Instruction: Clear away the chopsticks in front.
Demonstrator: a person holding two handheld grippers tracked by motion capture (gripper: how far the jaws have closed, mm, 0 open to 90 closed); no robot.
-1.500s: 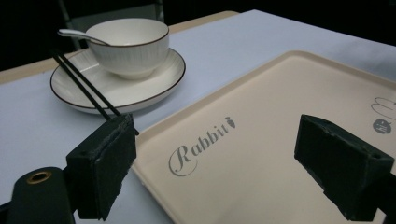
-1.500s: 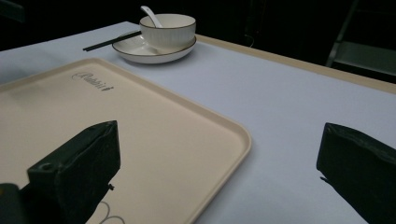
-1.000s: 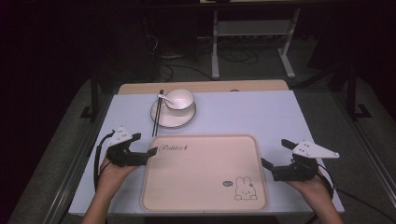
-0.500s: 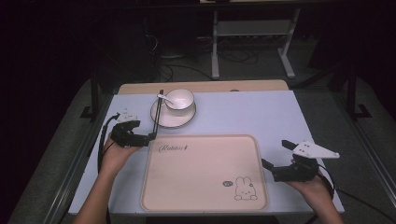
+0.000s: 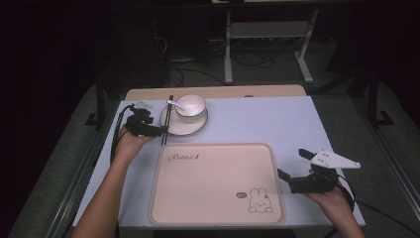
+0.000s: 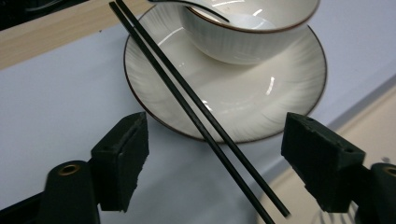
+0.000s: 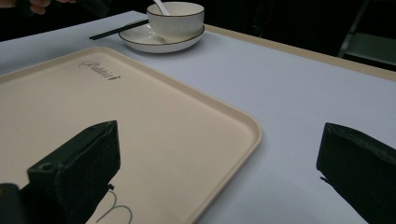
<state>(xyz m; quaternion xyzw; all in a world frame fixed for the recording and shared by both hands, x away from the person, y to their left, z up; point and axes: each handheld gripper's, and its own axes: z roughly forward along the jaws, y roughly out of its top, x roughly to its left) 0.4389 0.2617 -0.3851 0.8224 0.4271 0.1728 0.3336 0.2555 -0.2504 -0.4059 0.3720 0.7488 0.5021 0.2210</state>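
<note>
A pair of black chopsticks (image 5: 166,119) (image 6: 201,121) rests with its far end on the left rim of a white plate (image 5: 183,126) (image 6: 261,93). On the plate stands a white bowl (image 5: 190,105) (image 6: 243,32) with a spoon (image 5: 174,104) in it. My left gripper (image 5: 157,130) (image 6: 215,154) is open, its jaws on either side of the chopsticks' near end without touching them. My right gripper (image 5: 292,164) (image 7: 219,172) is open at the right edge of the beige rabbit tray (image 5: 215,198) (image 7: 140,116), holding nothing.
The tray lies at the front middle of the pale blue table (image 5: 267,119). A wooden strip (image 5: 223,92) runs along the table's far edge. Behind it are dark floor, cables and a metal stand (image 5: 267,44).
My left gripper has moved away from the tray's left edge, forward and right to the chopsticks by the plate. The right gripper has stayed still.
</note>
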